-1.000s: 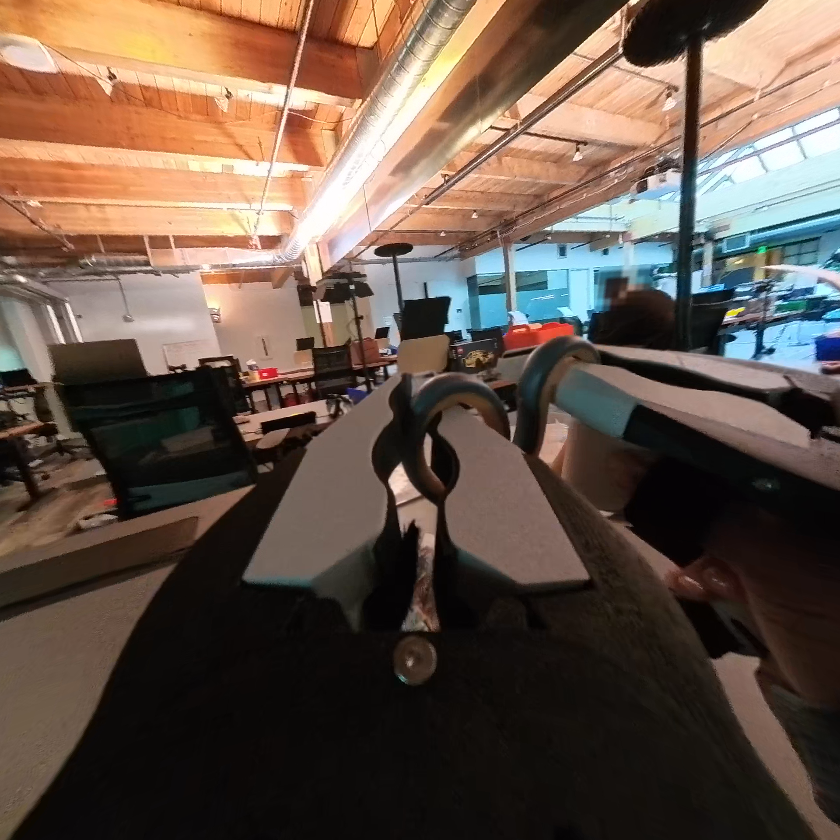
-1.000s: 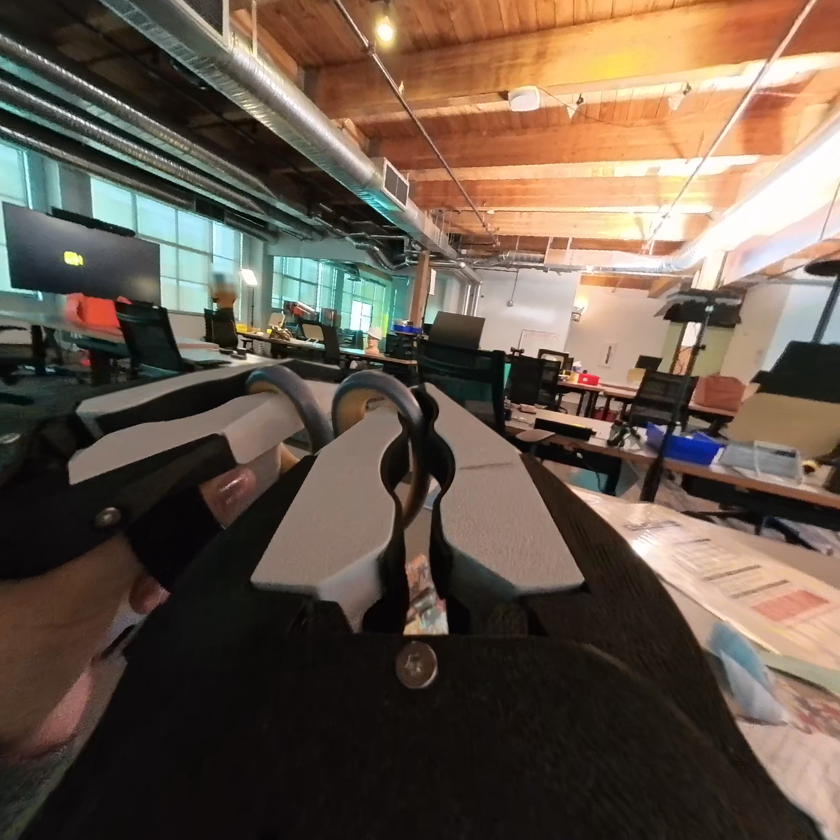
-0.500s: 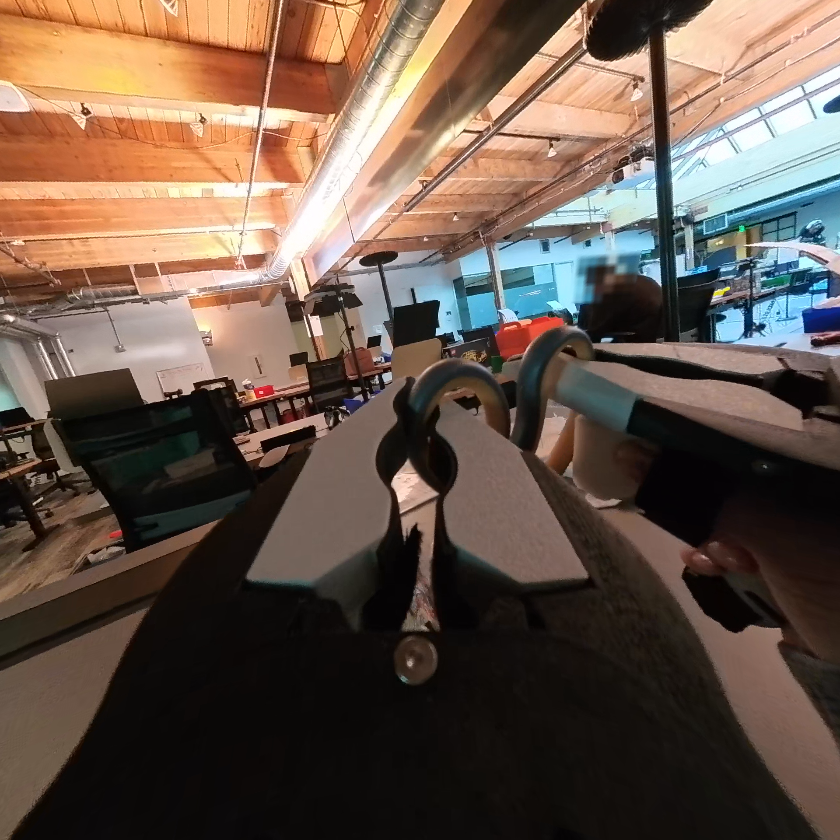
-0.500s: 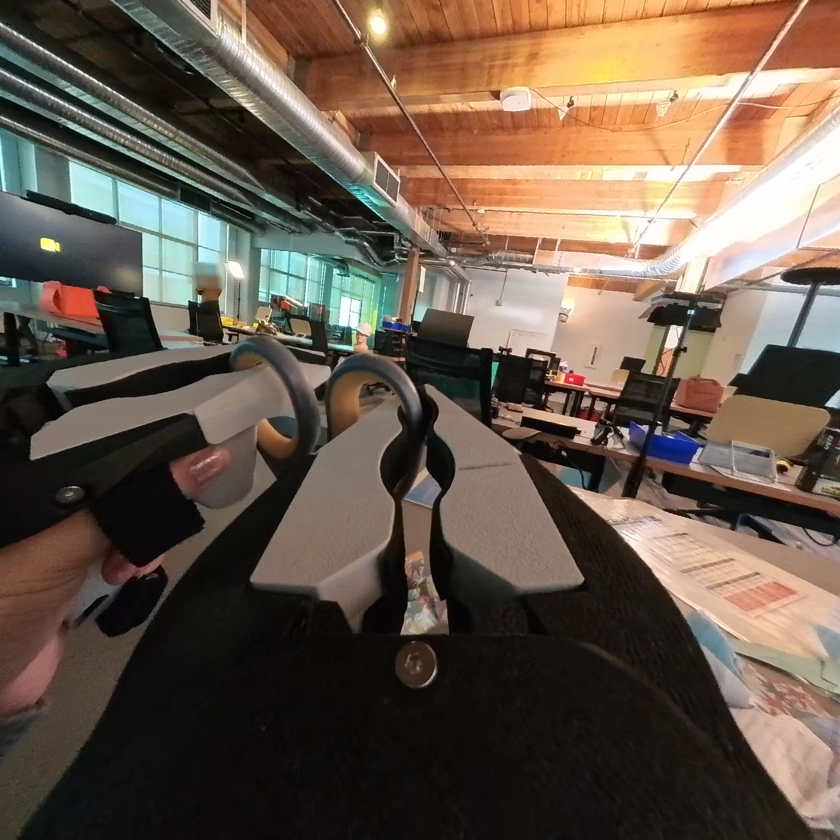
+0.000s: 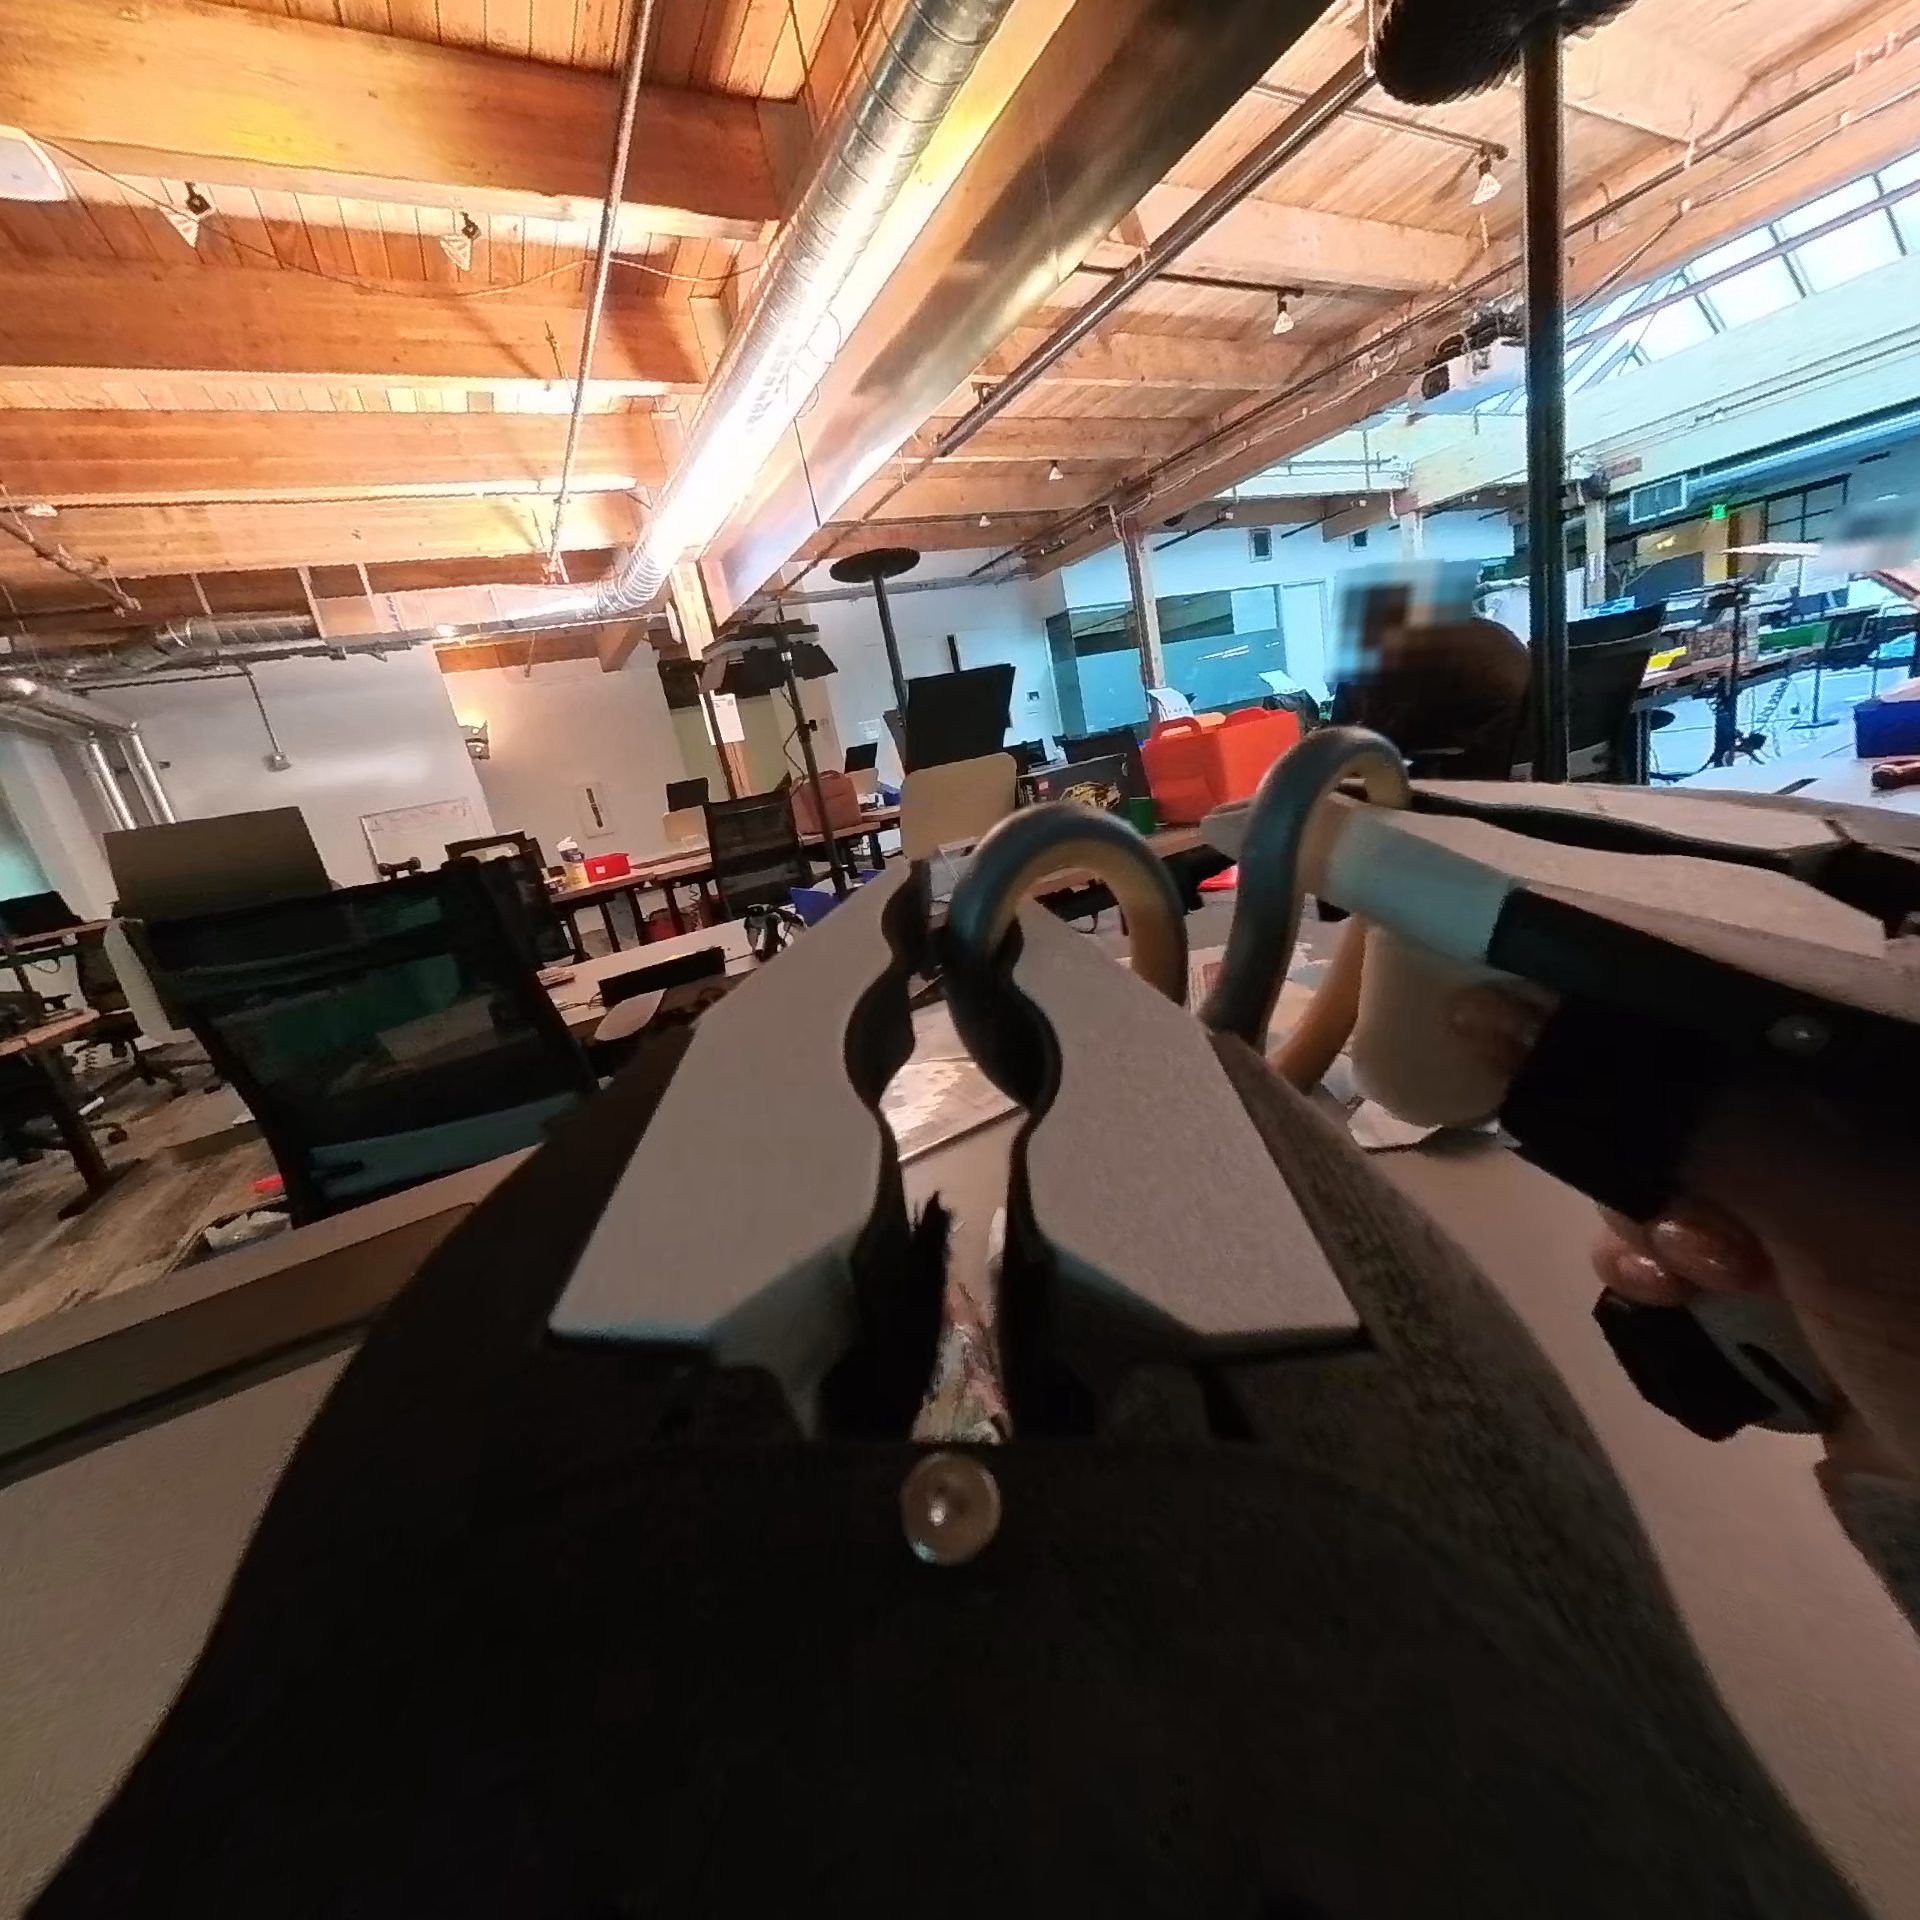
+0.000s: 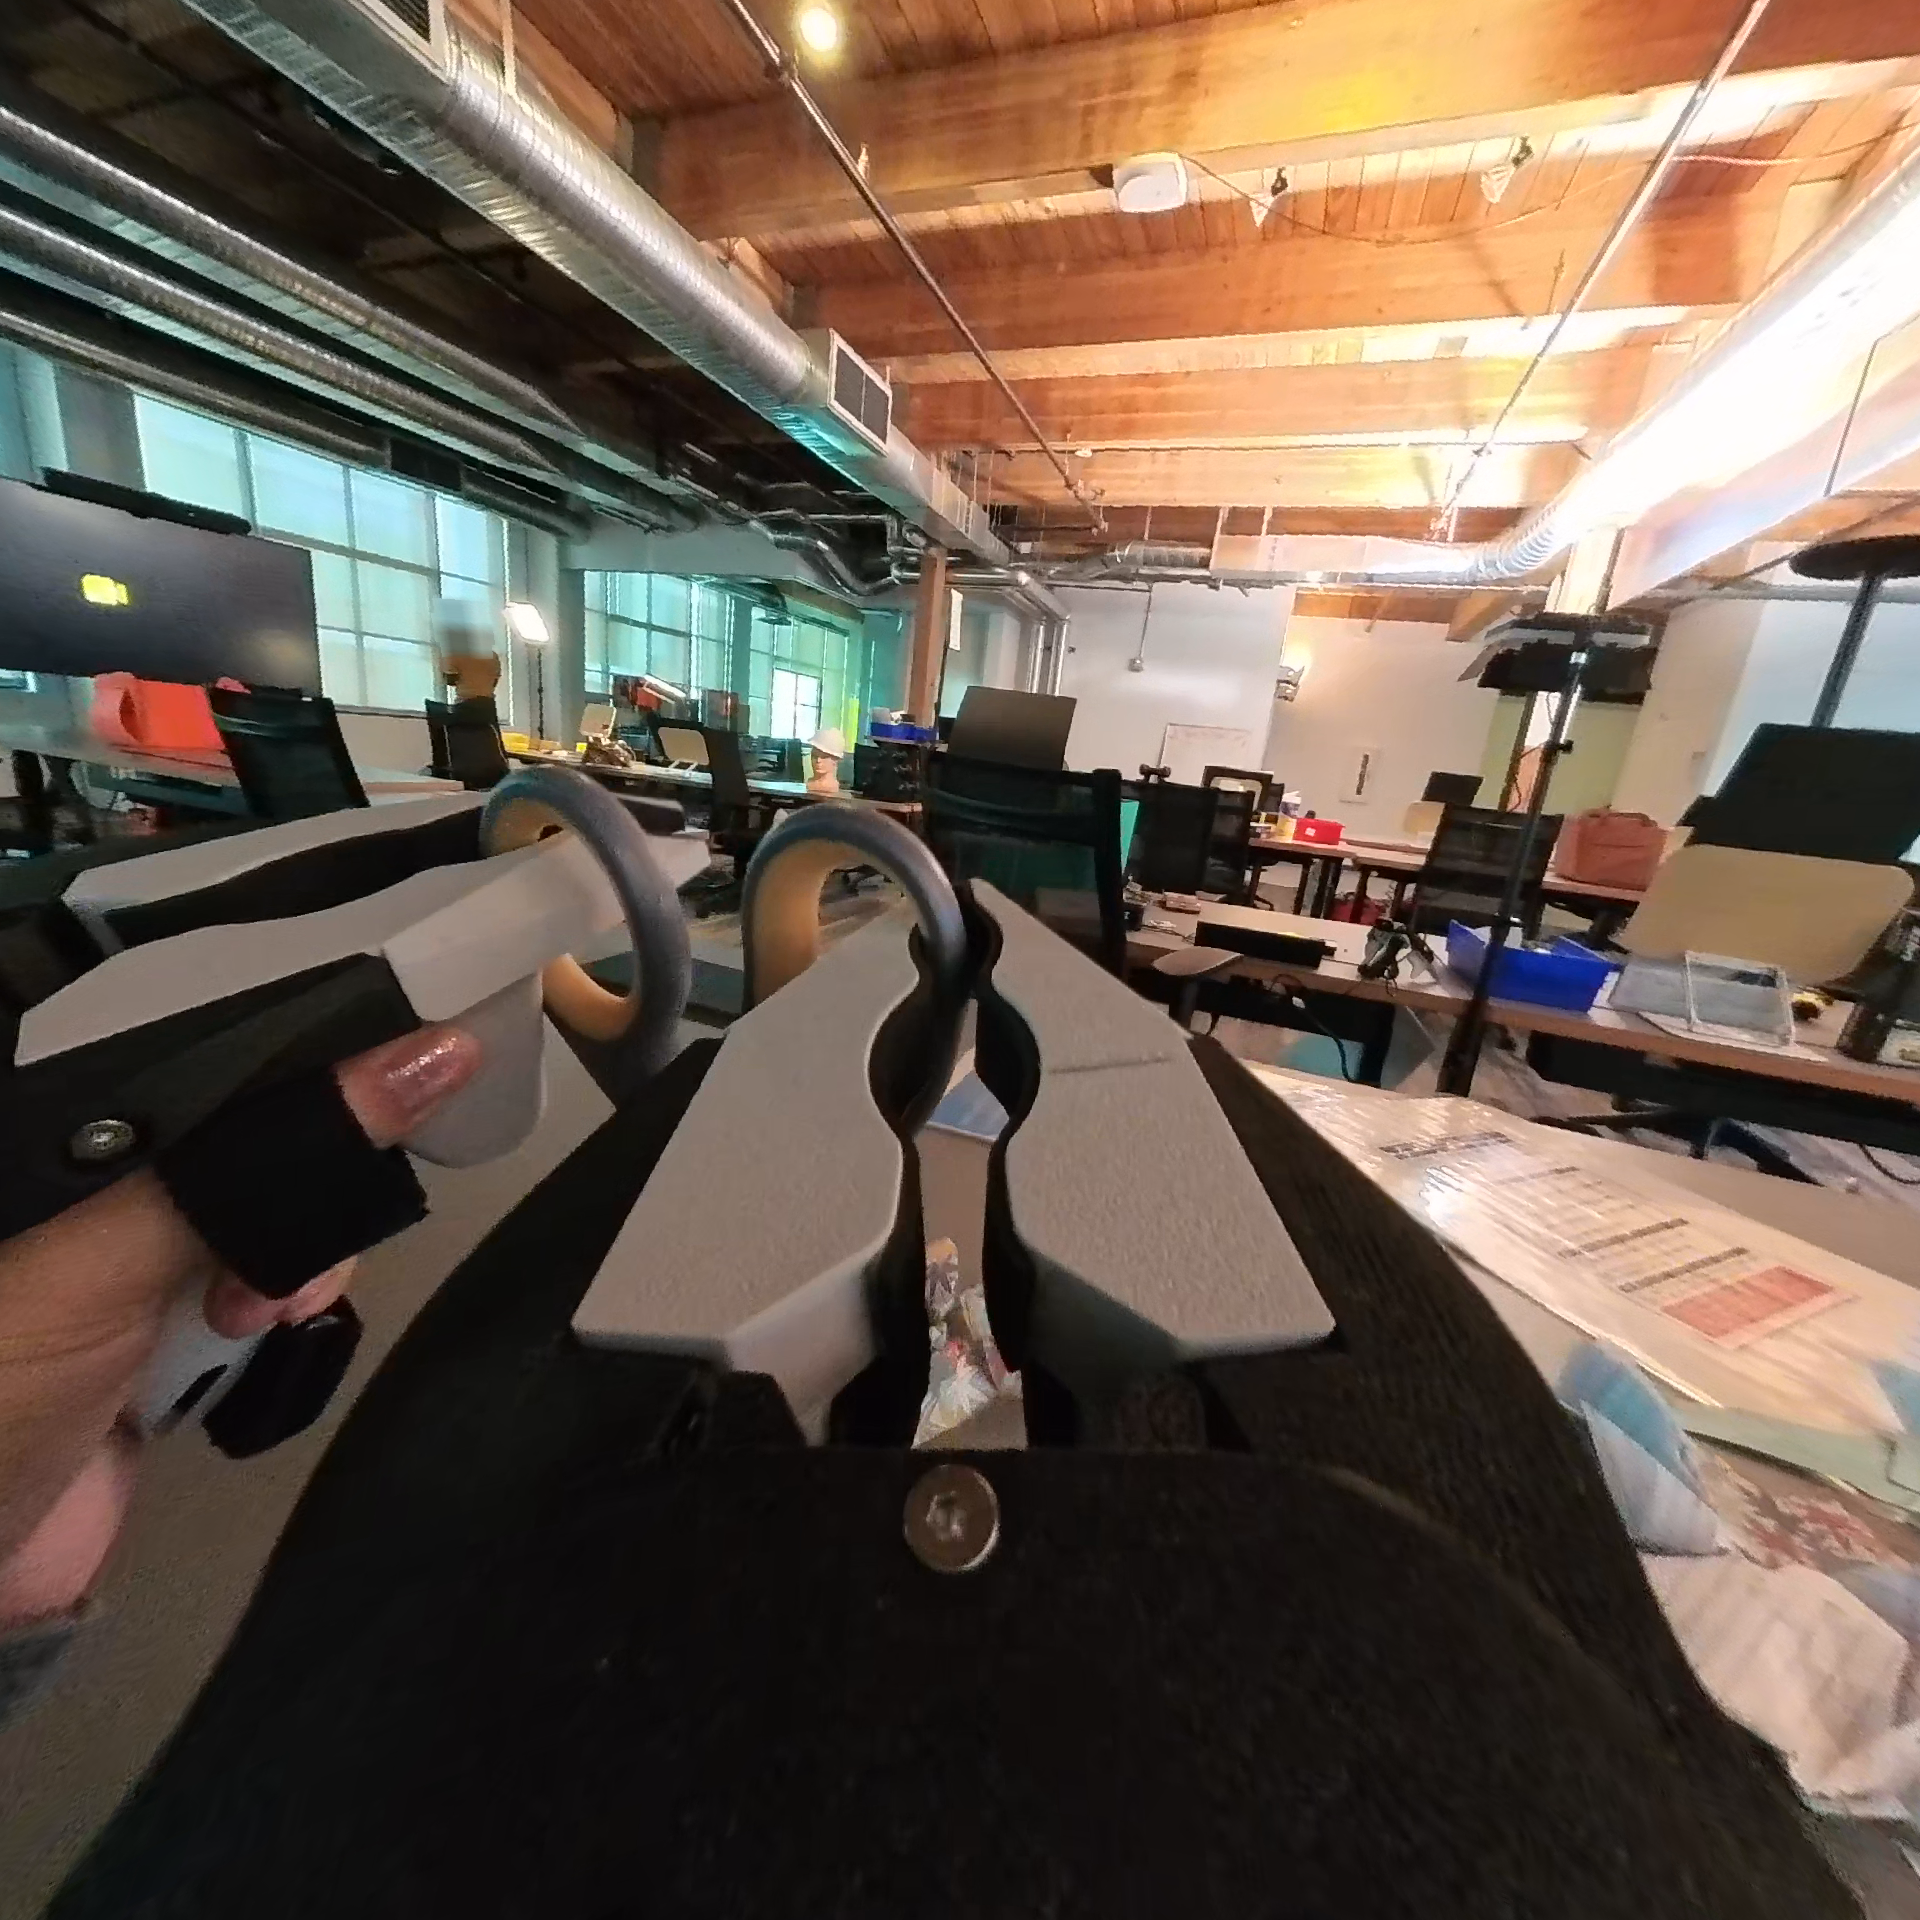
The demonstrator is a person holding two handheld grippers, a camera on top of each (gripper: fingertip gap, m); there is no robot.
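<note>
Two grey loops with tan linings stand side by side, raised above the table [image 6: 1849, 1216], one in each of the two grippers. The right gripper [image 6: 971, 914] is clenched on the right loop [image 6: 842, 831]. The left gripper [image 5: 935, 914] has its jaws slightly parted around the left loop [image 5: 1060, 826]; I cannot tell whether both pads press. One printed sheet [image 6: 1621, 1236] lies on the table, its writing too small to read.

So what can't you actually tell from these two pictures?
- What the grey loops at the left gripper and right gripper belong to: both views, fingers and black bodies cover the rest.
- Whether the left gripper's pads press its loop: left wrist view, too dark.
- The colourful scrap below the right fingers: right wrist view, only a sliver shows.
</note>
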